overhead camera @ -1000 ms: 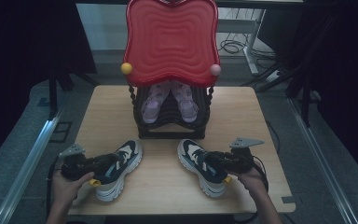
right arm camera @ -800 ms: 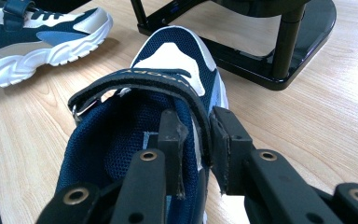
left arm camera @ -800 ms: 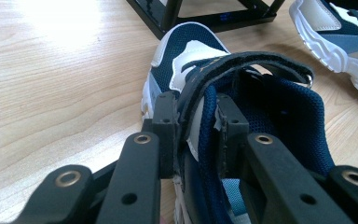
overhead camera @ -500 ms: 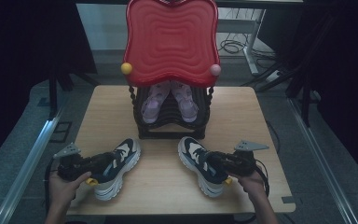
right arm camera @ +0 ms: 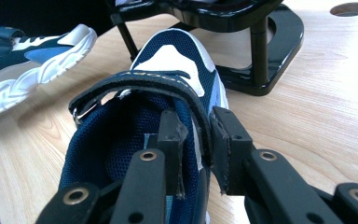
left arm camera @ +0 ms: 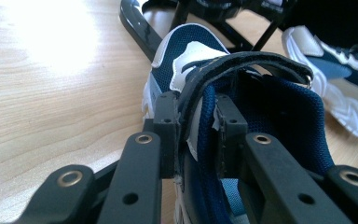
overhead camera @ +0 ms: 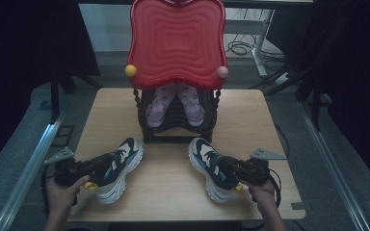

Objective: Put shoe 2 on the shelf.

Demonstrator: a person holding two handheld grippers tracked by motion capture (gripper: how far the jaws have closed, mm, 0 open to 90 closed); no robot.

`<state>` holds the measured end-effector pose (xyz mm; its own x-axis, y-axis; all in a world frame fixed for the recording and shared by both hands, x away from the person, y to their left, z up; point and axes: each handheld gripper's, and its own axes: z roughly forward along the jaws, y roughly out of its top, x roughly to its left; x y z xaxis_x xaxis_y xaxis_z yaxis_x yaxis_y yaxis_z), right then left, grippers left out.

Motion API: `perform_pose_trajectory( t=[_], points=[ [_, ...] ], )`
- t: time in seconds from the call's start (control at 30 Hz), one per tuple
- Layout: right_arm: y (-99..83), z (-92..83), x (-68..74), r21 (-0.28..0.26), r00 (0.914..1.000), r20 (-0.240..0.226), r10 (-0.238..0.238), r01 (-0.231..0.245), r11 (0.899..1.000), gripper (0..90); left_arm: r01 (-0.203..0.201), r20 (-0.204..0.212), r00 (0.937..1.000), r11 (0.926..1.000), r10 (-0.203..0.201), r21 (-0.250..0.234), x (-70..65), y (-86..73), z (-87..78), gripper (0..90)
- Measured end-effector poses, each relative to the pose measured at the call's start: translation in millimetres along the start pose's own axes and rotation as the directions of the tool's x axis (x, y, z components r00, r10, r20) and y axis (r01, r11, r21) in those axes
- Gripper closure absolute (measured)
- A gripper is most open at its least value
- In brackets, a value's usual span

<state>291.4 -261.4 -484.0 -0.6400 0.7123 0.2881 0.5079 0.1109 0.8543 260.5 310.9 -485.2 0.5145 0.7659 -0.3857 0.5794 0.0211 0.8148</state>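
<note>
Gripping is established on both navy-and-white sneakers: the left sneaker [overhead camera: 118,168] has its collar wall and strap clamped between the fingers [left arm camera: 165,128] of the left gripper [left arm camera: 196,135], and the right sneaker [overhead camera: 212,168] is pinched the same way, at the side of its collar, by the right gripper [right arm camera: 200,140]. Each shoe sits directly ahead of its own fingers, sole down on the tabletop [overhead camera: 168,192], toe pointing away toward the black shoe rack [overhead camera: 178,122].

Assessment of the hold: each pinch takes only a thin fold of fabric and strap near the heel opening (the heavy toe end is unsupported), so the shoe will likely droop forward on lifting. Recommended practice is to keep the clamp firm, raise both shoes slowly and level, and let the toes clear the wood before travelling forward.

Beyond the toes, the rack's lower bar lies close ahead of the fingers; a pair of pink shoes [overhead camera: 176,103] already occupies the tier under the red top panel [overhead camera: 176,41]. Any placement there appears to need a free tier, approached toe-first and kept clear of the side posts. Both hands, seen in the high view, sit at the near edge of the tabletop, well apart.
</note>
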Motion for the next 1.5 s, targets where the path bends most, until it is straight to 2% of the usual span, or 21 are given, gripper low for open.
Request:
perform_pose_trajectory(
  t=[0.2, 0.57, 0.7, 0.83, 1.03, 1.3, 1.5],
  points=[
    [-7.2, -9.5, -6.0, -0.060, 0.9987, 0.005, 0.050, -0.050, 0.997, 74.4, 0.027, 0.010, 0.9996, 0.9985, -0.027, -0.047, 3.3, 0.0, -7.2, 74.4],
    [-15.1, -26.9, -19.5, -0.152, 0.9917, 0.036, 0.124, -0.117, 0.981, 74.4, 0.048, 0.009, 0.9988, 0.9946, -0.048, -0.092, 5.5, 0.7, -15.6, 74.3],
    [-15.6, -32.7, -25.1, -0.188, 0.9881, 0.024, 0.152, -0.145, 0.972, 74.4, 0.051, 0.003, 0.9987, 0.9927, -0.051, -0.109, 4.6, 1.6, -18.2, 74.3],
    [-16.7, -38.1, -31.1, -0.219, 0.9850, 0.038, 0.168, -0.156, 0.963, 74.4, 0.071, 0.005, 0.9974, 0.9881, -0.071, -0.136, 4.2, 2.4, -21.0, 74.3],
    [-16.3, -47.5, -38.1, -0.281, 0.9760, 0.041, 0.214, -0.194, 0.940, 74.3, 0.088, 0.001, 0.9960, 0.9806, -0.089, -0.175, 3.3, 6.6, -24.5, 74.3],
    [-6.8, -53.3, -41.4, -0.337, 0.9750, 0.071, 0.211, -0.175, 0.925, 74.2, 0.097, 0.007, 0.9952, 0.9719, -0.098, -0.215, 4.0, 19.0, -27.8, 74.3],
    [3.6, -55.2, -42.0, -0.364, 0.9722, 0.089, 0.217, -0.171, 0.915, 74.2, 0.081, -0.003, 0.9965, 0.9709, -0.084, -0.225, 5.7, 32.7, -26.5, 74.1]
  ],
)
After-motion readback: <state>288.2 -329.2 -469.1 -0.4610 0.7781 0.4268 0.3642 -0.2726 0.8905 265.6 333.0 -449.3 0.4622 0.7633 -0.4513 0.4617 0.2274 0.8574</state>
